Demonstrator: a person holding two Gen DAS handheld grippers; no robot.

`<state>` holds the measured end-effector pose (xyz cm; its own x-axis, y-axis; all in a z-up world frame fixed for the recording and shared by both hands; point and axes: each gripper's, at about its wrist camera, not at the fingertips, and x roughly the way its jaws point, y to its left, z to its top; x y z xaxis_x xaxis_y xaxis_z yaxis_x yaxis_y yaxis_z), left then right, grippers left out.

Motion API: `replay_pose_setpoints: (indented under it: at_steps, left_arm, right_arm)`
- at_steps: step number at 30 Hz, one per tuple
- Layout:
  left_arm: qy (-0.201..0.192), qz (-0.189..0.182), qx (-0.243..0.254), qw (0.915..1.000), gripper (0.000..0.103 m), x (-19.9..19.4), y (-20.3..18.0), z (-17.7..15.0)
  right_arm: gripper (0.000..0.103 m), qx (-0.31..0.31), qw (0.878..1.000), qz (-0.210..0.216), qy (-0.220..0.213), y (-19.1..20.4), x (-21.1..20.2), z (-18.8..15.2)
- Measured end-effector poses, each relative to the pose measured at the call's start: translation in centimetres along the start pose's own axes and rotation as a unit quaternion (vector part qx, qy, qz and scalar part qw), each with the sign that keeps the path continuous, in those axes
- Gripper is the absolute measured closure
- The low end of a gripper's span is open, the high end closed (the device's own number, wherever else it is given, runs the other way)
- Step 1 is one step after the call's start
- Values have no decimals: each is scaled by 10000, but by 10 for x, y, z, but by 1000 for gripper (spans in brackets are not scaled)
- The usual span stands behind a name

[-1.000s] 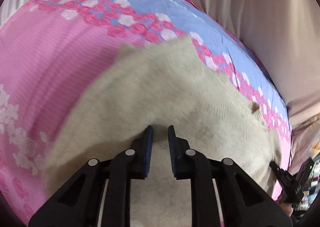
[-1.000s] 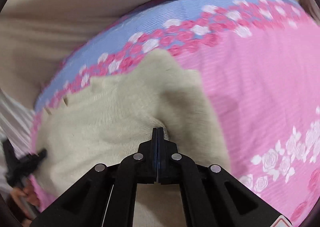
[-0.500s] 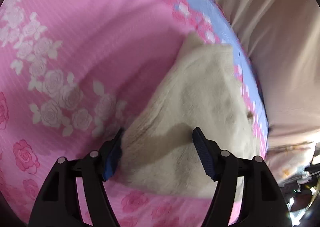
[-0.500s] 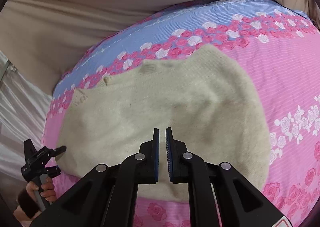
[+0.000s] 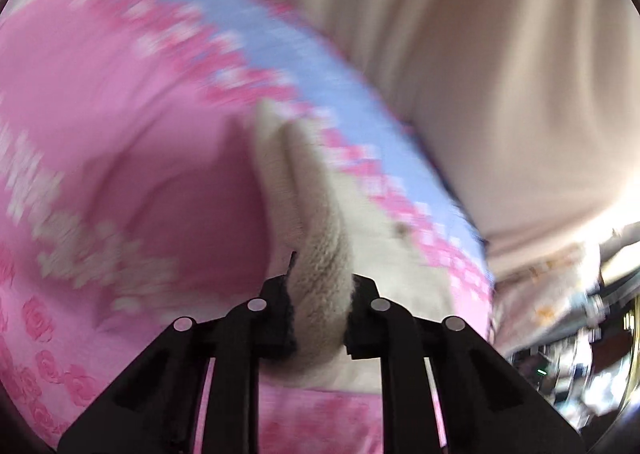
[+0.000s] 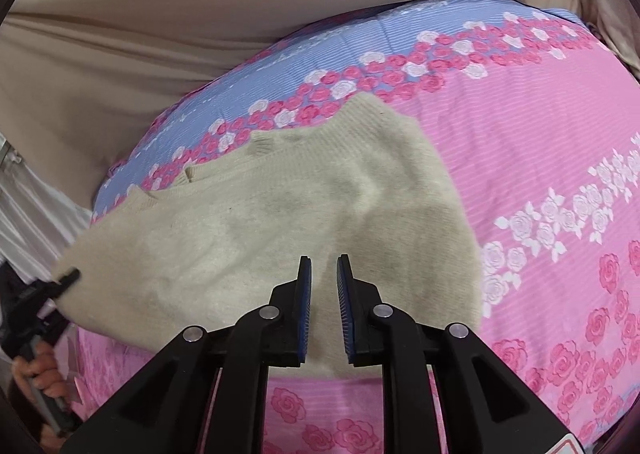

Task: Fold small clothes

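A cream knit sweater (image 6: 280, 222) lies folded on a pink floral bedspread (image 6: 540, 142). In the left wrist view, blurred by motion, my left gripper (image 5: 320, 294) is shut on a bunched edge of the sweater (image 5: 316, 222) and lifts it off the bed. In the right wrist view that gripper (image 6: 64, 280) shows at the sweater's left edge, pinching it. My right gripper (image 6: 322, 282) hovers over the sweater's near edge, its jaws slightly apart and holding nothing.
The bedspread has a blue band with roses (image 6: 320, 66) along its far side. A beige curtain (image 6: 200, 14) hangs behind the bed. Cluttered items (image 5: 580, 334) lie off the bed's right side in the left wrist view.
My left gripper has closed from wide open onto the sweater's left edge and is raising it. My right gripper's jaws have opened a little wider and it stays over the sweater.
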<state>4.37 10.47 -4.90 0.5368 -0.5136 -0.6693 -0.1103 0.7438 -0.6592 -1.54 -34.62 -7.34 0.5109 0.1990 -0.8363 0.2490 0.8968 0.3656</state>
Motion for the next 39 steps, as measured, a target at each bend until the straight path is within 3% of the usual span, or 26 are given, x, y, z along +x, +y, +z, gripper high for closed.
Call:
replay_pose_setpoints:
  at_steps: [4,7,10,17,20,21,23,24,26,27,28,31,33,34,35,36,39]
  left_arm:
    - [33,-441,1081,9932,88,2,-91,-7]
    - [357,-837,1724,9808,88,27,-152,-28]
    - [712,-959,2248,9671,88,59,-195,-58]
    - [1671,-883,2665,9451,92,146,-233,-134]
    - [2046,-571,2952,9315,89,181,-234,-175]
    - [2132,-332,3001,9292,87,191,-234,-186]
    - [2154,-364,2904,9316,85,186,-231,-192]
    - [1949,-540,2895,9356,76,168,-233,-190]
    - [1533,-721,3100,9355,51,133,-236,-181]
    - [1329,-738,3194,9353,32,116,-239,-172]
    - [1135,-722,3266,9355,23,103,-239,-164]
    - [646,-406,3246,9428,23,68,-221,-138]
    - [480,-129,2975,9534,23,58,-200,-120]
    - [403,-37,2821,9585,23,54,-191,-114]
    - [315,115,2633,9641,23,49,-178,-107]
    - [279,199,2528,9669,23,47,-169,-102]
    - [68,376,2245,9737,23,32,-149,-92]
  right_arm:
    - [88,105,9999,-3,-129,-15,-11,1]
    - [88,204,9995,-4,-221,-29,-20,2]
    - [87,305,9991,-26,-308,-45,-31,2]
    - [87,507,9983,-68,-274,-84,-41,-1]
    - [82,472,9986,-57,-214,-91,-40,1]
    - [75,460,9987,-47,-193,-92,-41,3]
    - [69,464,9988,49,-153,-94,-42,7]
    - [67,494,9985,219,-124,-93,-45,9]
    - [58,553,9969,561,-30,-89,-45,18]
    - [49,513,9960,735,63,-82,-41,24]
    - [42,433,9947,912,211,-73,-34,31]
    - [34,242,9900,1191,721,-51,-1,46]
    - [34,125,9888,1029,1071,-36,30,50]
    - [36,104,9880,953,1208,-29,42,50]
    - [47,34,9862,1017,1304,-19,51,50]
    - [93,-221,9835,1136,1388,-1,54,51]
    - [93,-1005,9854,1217,641,42,10,64]
